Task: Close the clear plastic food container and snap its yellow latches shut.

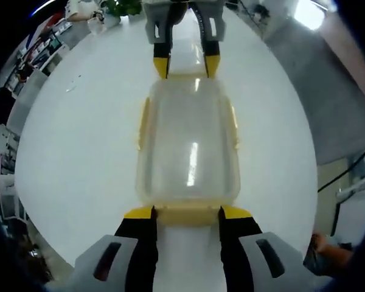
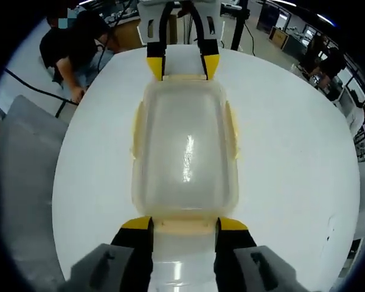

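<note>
I see the clear plastic food container lying on the round white table with its lid already down over the tub. Its long axis runs straight between my two tools, one short end toward each.

In the left gripper view, my left gripper sits at the near short end. Its yellow-tipped jaws are spread and straddle the near end latch, one tip just beside each of its corners. I judge it released, holding nothing. At the far short end the right gripper faces me, its jaws likewise apart at the corners of that end.

The right gripper view gives the mirror of this. The right gripper brackets its own end latch, jaws parted, with the container stretching away toward the left gripper at the far end. A person stands beyond the table edge.

So each tool is nearest to one end latch, and both lie dead ahead along the container's length. The two side latches on the long edges sit between the tools, off to either side of both. I cannot tell from here which latches are snapped home, though the side ones look splayed outward a little.

My judgement is that the end latches come first, each pressed by the tool already on it. The risk is the container sliding along its axis if one end is pushed without the other bracing it.
</note>
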